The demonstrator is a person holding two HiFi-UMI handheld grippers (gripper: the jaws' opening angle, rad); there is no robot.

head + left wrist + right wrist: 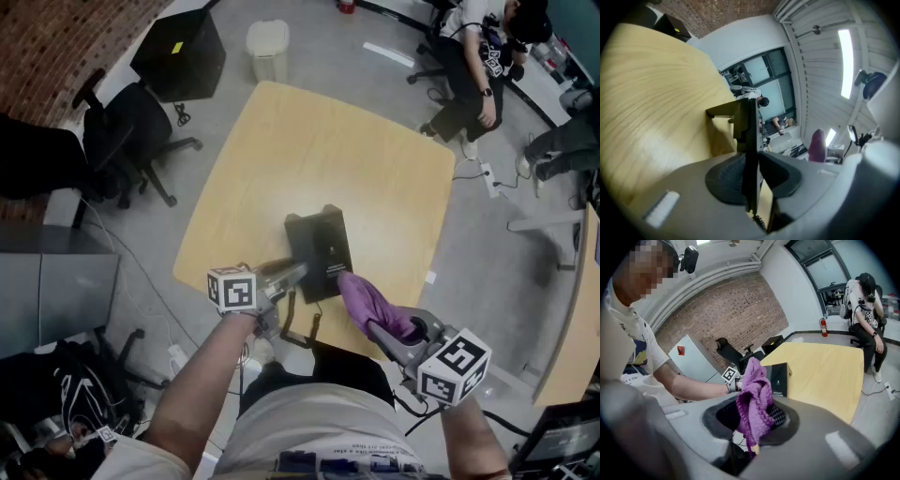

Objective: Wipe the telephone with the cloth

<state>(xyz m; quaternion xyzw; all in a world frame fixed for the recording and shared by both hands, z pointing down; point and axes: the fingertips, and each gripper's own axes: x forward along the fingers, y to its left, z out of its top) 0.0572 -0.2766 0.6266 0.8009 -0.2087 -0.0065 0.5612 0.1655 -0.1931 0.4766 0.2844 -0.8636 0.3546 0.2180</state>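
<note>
Office: swivel chairs (131, 141), brick wall (731, 310), desks (309, 150), glazed partition (764, 77).

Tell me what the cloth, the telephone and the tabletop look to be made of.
Cloth: purple knitted yarn, soft and matte; open loops show in it.
Telephone: probably hard plastic, black with a dull finish; flat faces, straight edges.
Tabletop: pale wood or wood-look laminate, smooth; streaky grain lines show, but which of the two is unclear.

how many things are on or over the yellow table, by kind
telephone: 1
cloth: 1
grippers: 2 (left gripper, right gripper)
total: 4
</note>
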